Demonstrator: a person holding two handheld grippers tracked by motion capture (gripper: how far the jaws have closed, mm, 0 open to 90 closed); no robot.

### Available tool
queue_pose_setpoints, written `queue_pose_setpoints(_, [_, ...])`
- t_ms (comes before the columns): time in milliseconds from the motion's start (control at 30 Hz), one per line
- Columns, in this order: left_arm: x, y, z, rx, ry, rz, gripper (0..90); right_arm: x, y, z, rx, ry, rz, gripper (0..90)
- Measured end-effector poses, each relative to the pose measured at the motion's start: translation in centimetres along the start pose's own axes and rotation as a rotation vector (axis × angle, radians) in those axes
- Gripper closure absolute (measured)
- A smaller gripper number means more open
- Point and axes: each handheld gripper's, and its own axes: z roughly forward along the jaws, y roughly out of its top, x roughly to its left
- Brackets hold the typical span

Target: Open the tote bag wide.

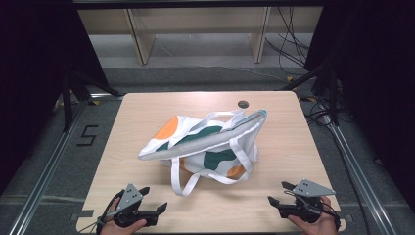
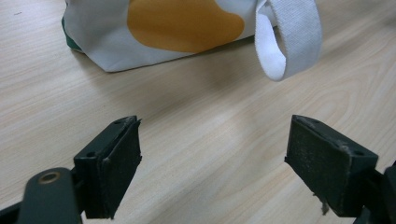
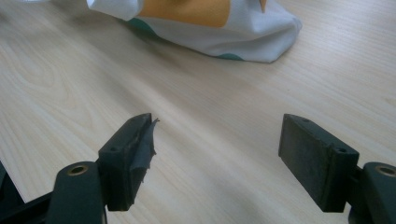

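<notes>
A white tote bag (image 1: 208, 144) with orange and green patches lies slumped on its side in the middle of the wooden table (image 1: 142, 112). One white strap (image 1: 182, 183) loops toward the front edge. My left gripper (image 1: 153, 199) rests at the front left, open, nothing between its jaws. In the left gripper view the bag (image 2: 159, 28) and the strap loop (image 2: 289, 42) lie just beyond the left gripper (image 2: 212, 144). My right gripper (image 1: 280, 192) sits at the front right, open and empty. The right gripper view has the bag's corner (image 3: 215, 32) beyond the right gripper (image 3: 217, 144).
A small dark round hole (image 1: 242, 104) sits near the table's far edge. Wooden shelving (image 1: 195, 29) and cables (image 1: 288, 44) stand on the floor behind the table. Bare tabletop lies between the bag and both grippers.
</notes>
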Motion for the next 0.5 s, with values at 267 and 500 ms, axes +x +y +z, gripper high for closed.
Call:
queue_pose_setpoints(267, [0.02,0.05,0.03,0.000,0.000,0.001,17.2,-0.04,-0.04,-0.21,0.002,-0.012,-0.003,27.6])
queue_pose_setpoints(500, [-0.01,0.16,-0.06,-0.001,-0.005,0.003,18.3,-0.01,-0.03,-0.28,0.000,-0.018,-0.006,27.9])
